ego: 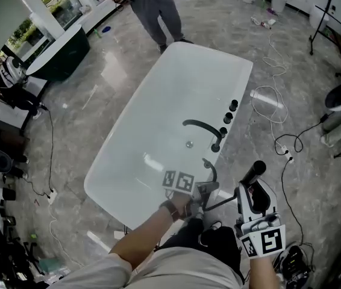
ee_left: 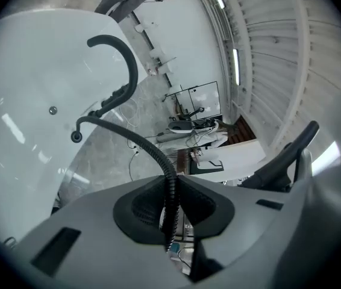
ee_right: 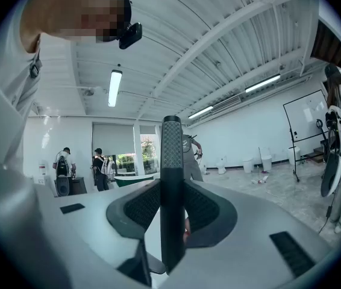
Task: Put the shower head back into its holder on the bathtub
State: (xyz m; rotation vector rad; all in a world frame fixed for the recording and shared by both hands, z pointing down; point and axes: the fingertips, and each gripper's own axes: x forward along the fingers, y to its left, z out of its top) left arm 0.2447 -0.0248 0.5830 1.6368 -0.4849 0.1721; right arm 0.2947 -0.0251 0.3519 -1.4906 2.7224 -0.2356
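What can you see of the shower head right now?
The shower head is a slim matte-black wand with a dimpled face. In the right gripper view it stands upright, clamped on both sides by the right tongs. It is outside the bathtub, beside its near end, in no holder.

The bathtub (ego: 158,113) is smooth, glossy white, with streaks of reflected light. The floor (ego: 98,71) around it is polished grey stone-look tile, also shiny. On the bathtub's rim the spout (ego: 202,126) looks matt black. The hose (ee_left: 137,143) is black and closely ribbed. The shower head (ee_right: 172,155) is dark, matt and finely dimpled. The left gripper (ee_left: 170,206) and right gripper (ee_right: 172,212) have smooth matt grey plastic shells and black ridged pads (ee_right: 140,206).
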